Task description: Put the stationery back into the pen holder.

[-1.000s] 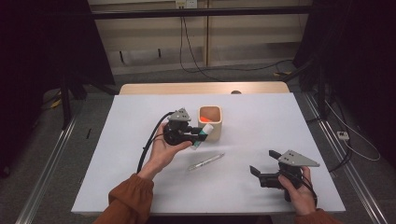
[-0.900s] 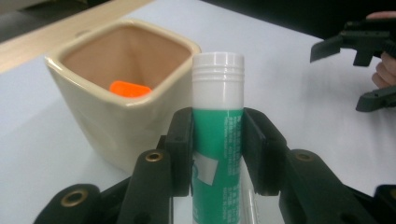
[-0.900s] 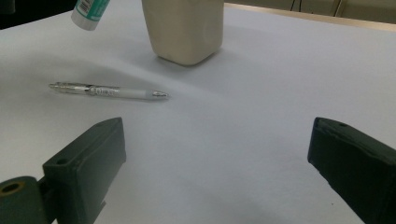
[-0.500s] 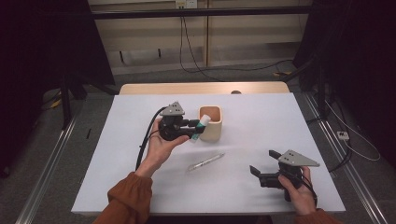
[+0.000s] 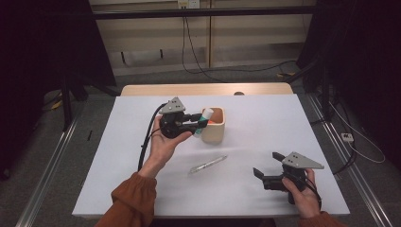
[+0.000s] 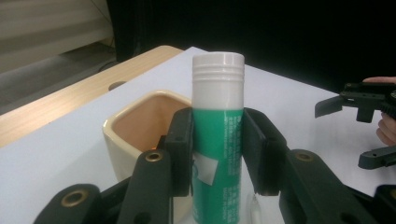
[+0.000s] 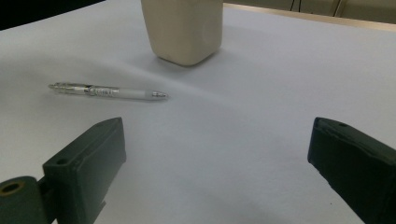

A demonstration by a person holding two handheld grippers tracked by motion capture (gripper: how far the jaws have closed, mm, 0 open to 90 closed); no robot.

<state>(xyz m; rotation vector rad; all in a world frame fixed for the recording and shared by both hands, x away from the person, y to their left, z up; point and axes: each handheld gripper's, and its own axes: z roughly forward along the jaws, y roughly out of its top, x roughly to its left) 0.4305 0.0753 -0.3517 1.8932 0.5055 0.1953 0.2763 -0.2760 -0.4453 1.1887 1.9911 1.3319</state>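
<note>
While the right gripper (image 5: 265, 174) sits parked low at the near-right of the white table (image 5: 283, 123), fingers (image 7: 88, 158) spread wide w/ nothing between them, the left gripper (image 5: 195, 124) has carried the green-and-white cylindrical glue stick (image 6: 218, 121) up and over toward the cream square ceramic cup (image 5: 213, 125). A sec ago the stick was lower and just short of the cup's near-left side; now its white cap pokes over the rim, tilted, approx. above the opening. Left fingers (image 6: 180, 149) are partly closed, clamped on the stick's green body from both sides, cap end free.

Meaning: the carry looks about done and the stick seems lined up for a drop into the cup, though it's not inside yet. In the left gripper view the cup's orange-tinted interior is right behind the stick. A clear plastic pen (image 5: 208, 164) lies on the table btw. the two grippers, untouched, prob. next to go.
</note>
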